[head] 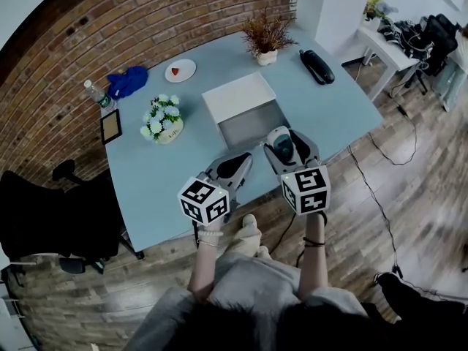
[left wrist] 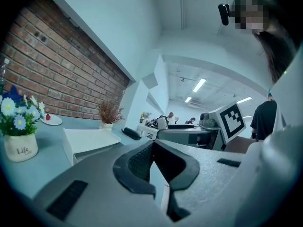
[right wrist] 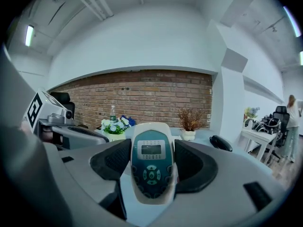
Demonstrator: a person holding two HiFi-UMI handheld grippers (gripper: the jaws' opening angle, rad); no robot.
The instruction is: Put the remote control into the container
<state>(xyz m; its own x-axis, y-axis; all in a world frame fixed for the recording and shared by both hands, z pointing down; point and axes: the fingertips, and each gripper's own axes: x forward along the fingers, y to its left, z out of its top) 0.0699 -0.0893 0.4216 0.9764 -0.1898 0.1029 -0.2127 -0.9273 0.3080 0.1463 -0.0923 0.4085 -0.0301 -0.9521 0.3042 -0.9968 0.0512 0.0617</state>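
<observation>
Item: right gripper [right wrist: 152, 148], jaws closed on the remote control [right wrist: 151, 171], which stands between the pads with its screen and buttons facing the gripper's camera and its upper end projecting past the jaw tips. Grip falls on the two long sides of a smooth, rounded casing. Companion item: left gripper [left wrist: 152, 148], jaws brought together, nothing held, carried just beside the right one above the near edge of the pale blue table [head: 168, 174]. Destination: white container [head: 235, 97], beyond both grippers at mid-table, its grey interior open towards the person; the remote control is not yet in it. Surroundings: flower pot [head: 164, 121] to the container's left, dried plant [head: 267, 39] and black handset-like object [head: 316, 66] farther back. Hazards, as judged: the slick casing may pivot or slide in the pads if tilted sharply; the projecting end may strike the container's rim on a low approach; release from too high may let it bounce out.
</observation>
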